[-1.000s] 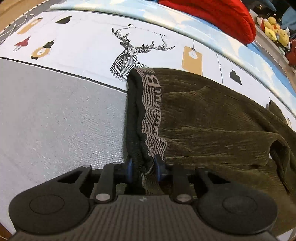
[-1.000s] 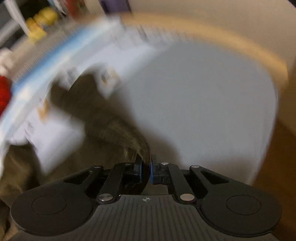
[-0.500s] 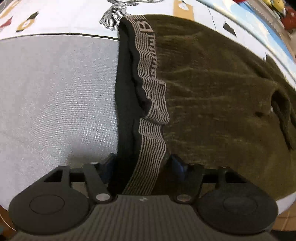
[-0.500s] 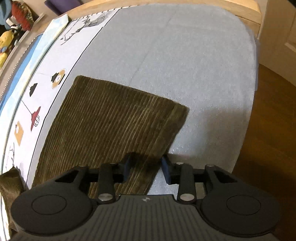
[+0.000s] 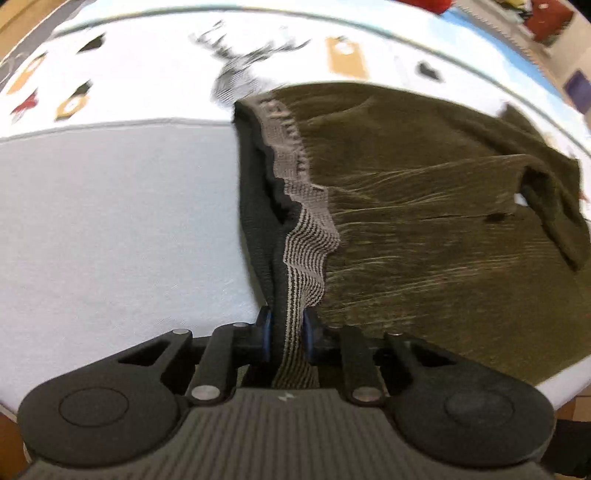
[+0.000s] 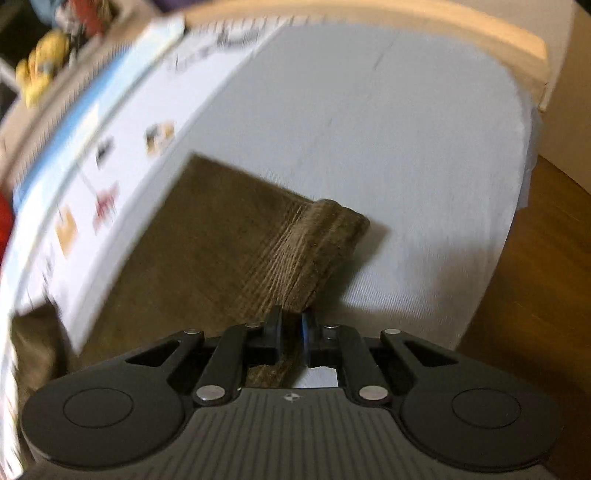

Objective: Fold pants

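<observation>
Olive corduroy pants [image 5: 424, 221] lie on a bed with a grey and white sheet [image 5: 110, 221]. Their striped elastic waistband [image 5: 306, 258] runs toward me in the left wrist view. My left gripper [image 5: 286, 334] is shut on the waistband and lifts it a little. In the right wrist view the leg end of the pants [image 6: 236, 236] lies on the sheet, its near corner raised and curled. My right gripper [image 6: 291, 326] is shut on that hem corner [image 6: 317, 251].
The sheet has a printed deer and tag pattern [image 5: 243, 70] at the far side. A wooden bed frame [image 6: 406, 22] rims the mattress, with wood floor [image 6: 535, 277] to the right. Plush toys [image 6: 40, 70] sit beyond the bed.
Half a second ago both grippers were open around the cloth. Now both have closed, the left on the waistband, the right on the hem corner, and both have lifted the fabric.
</observation>
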The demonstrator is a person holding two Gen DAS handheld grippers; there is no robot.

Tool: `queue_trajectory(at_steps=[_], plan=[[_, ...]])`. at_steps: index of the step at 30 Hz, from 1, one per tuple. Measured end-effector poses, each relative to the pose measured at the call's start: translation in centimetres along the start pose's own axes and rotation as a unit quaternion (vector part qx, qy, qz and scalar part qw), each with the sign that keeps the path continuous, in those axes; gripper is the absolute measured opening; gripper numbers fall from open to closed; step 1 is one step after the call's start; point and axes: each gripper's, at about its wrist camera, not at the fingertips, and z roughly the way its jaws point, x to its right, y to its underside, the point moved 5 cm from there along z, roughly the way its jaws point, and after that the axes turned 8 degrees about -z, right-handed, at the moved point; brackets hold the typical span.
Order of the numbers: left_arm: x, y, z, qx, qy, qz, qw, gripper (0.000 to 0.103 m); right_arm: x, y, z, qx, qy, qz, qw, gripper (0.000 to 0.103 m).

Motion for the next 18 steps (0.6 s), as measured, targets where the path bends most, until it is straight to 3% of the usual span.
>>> queue_trajectory(at_steps=[3, 6, 9, 13, 15, 16, 17, 18], plan=[[-0.8, 0.0, -0.1, -0.011, -0.013, -0.005, 0.9998, 0.019, -0.5, 0.5, 0.7, -0.02, 0.0, -0.023, 1.0, 0.01], [0.2, -0.3, 0.2, -0.006, -0.035, 0.008, 0.9993, 0.026, -0.5, 0.1, 1.3, -0.026, 0.013, -0.021, 0.999, 0.011], [1.2, -0.9, -0.8, 0.039, -0.071, 0.03, 0.9963, 0.033, 0.0, -0.4, 1.3, -0.024, 0.041, 0.0, 0.999, 0.013], [3.8, -1.8, -2.2, 0.077, -0.013, 0.039, 0.9961, 0.035, 0.7, -1.5, -1.0, 0.049, 0.133, 0.001, 0.99, 0.018], [5.3, -1.7, -1.7, 0.069, 0.008, 0.062, 0.9957, 0.037, -0.1, -2.4, -2.5, 0.102, 0.116, 0.008, 0.988, 0.019], [6.0, -1.4, -0.8, 0.054, 0.009, 0.073, 0.9959, 0.047, -0.9, -2.7, -2.9, 0.119, 0.097, 0.004, 0.988, 0.019], [6.8, -0.7, 0.5, 0.027, 0.001, 0.083, 0.9961, 0.054, -2.0, -2.7, -3.5, 0.135, 0.072, -0.006, 0.988, 0.019], [7.0, 0.1, 2.2, -0.013, -0.025, 0.1, 0.9946, 0.055, -3.2, -2.7, -3.9, 0.148, 0.047, -0.02, 0.988, 0.019]])
